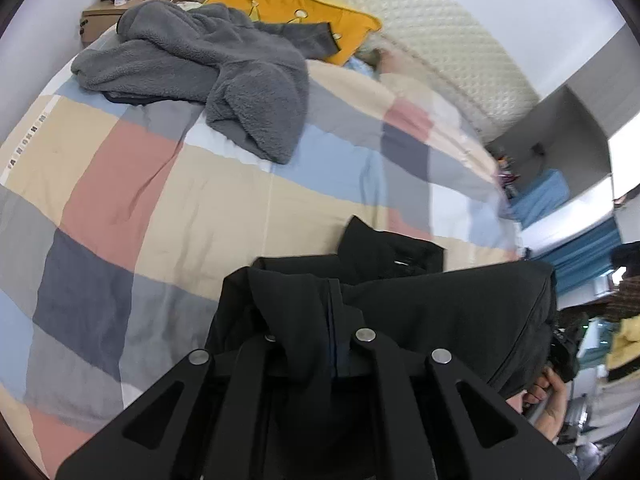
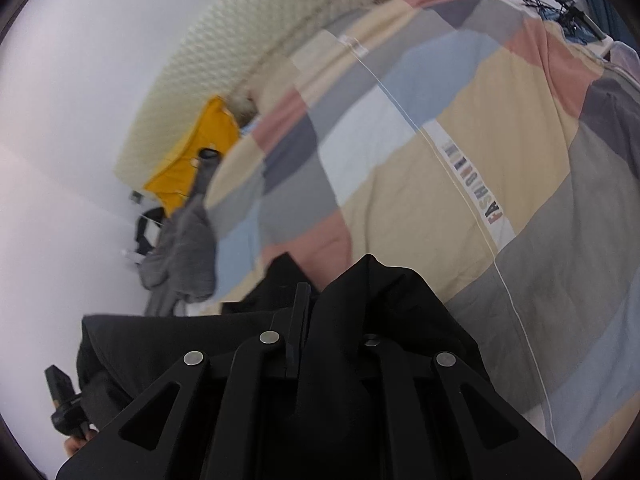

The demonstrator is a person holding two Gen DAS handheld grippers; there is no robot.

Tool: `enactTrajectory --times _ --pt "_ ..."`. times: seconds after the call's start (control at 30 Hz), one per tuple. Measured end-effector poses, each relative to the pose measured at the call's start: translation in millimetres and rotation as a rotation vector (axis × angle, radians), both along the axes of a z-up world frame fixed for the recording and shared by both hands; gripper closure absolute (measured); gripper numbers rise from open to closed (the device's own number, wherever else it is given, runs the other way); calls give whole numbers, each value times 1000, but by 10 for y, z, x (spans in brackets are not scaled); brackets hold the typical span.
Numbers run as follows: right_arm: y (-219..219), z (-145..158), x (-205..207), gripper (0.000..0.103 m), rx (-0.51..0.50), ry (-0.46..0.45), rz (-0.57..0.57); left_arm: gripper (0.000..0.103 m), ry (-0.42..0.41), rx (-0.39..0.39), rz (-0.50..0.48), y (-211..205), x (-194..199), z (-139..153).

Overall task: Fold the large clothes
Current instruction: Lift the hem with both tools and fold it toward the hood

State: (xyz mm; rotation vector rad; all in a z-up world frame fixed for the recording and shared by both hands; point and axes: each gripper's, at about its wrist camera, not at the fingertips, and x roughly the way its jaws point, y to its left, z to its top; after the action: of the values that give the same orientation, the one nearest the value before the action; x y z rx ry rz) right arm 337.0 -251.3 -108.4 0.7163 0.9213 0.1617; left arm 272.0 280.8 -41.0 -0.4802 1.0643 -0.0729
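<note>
A black garment (image 1: 440, 304) hangs between my two grippers above the patchwork bed cover (image 1: 168, 200). My left gripper (image 1: 330, 320) is shut on a fold of its black cloth, which drapes over the fingers. In the right wrist view my right gripper (image 2: 310, 312) is shut on another edge of the same black garment (image 2: 380, 300), with cloth bunched over the right finger. The garment stretches sideways toward the other hand in both views. A grey fleece garment (image 1: 208, 68) lies crumpled at the far side of the bed.
A yellow pillow (image 1: 288, 4) leans on the cream headboard (image 1: 448, 48). A cardboard box (image 1: 108, 20) with a bottle and dark items stands at the far left corner. Shelves and blue cloth (image 1: 540, 196) are beyond the bed's right edge. The bed cover fills the right wrist view (image 2: 460, 184).
</note>
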Motion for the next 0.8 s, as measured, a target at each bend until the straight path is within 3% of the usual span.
enactTrajectory --times 0.3,0.5,0.67,0.8 --pt "95 -528 492 98 -65 149 -8 97 94 93 0 -252 573 -580" --pt "151 -764 598 100 -83 191 3 96 144 126 -17 -343 783 -882" --pt "124 -782 524 100 -61 188 -5 96 159 122 -39 -375 795 -969" --pt "108 -663 360 97 -52 153 1 96 167 65 -49 -290 708 -986"
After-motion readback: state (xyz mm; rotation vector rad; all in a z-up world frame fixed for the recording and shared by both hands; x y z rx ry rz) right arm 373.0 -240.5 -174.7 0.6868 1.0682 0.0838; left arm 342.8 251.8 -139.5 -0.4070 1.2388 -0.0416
